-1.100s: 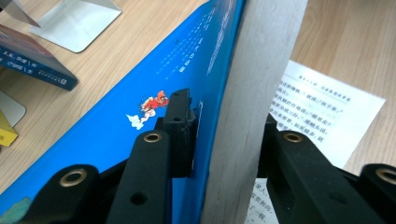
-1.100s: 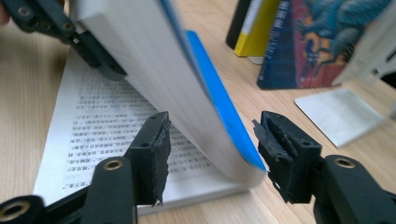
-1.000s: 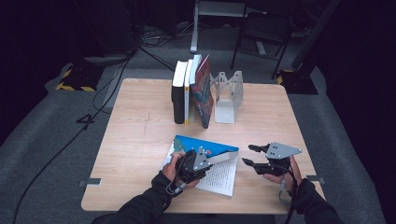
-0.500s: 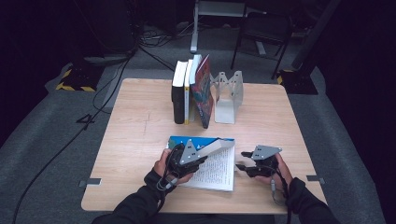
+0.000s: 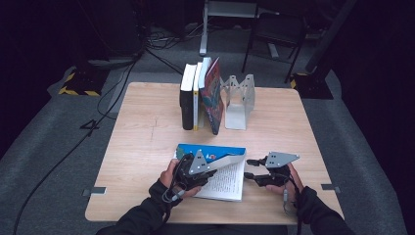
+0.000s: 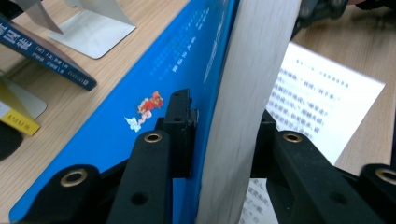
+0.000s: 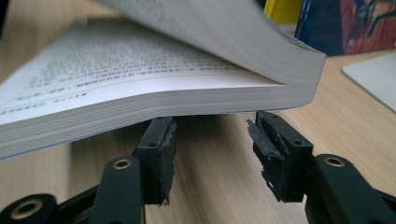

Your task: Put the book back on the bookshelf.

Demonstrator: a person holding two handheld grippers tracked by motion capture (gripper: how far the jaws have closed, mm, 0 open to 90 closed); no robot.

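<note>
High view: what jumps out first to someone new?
The blue-covered book lying open near the table's front edge, with the left gripper clamped on its raised cover and top block of pages. The right gripper sits at the book's right edge, its jaws apart and just under the lower pages, their gap having just narrowed. Behind, a row of upright books leans beside a metal bookend.

book (image 5: 220,169): blue cover with a thick block of pages now lifted higher and folded toward the left, printed page more exposed | left gripper (image 5: 208,171): moved a little left with the lifted part clamped | right gripper (image 5: 250,169): came closer to the book's right edge, jaws have just been closing, nothing between them
</note>
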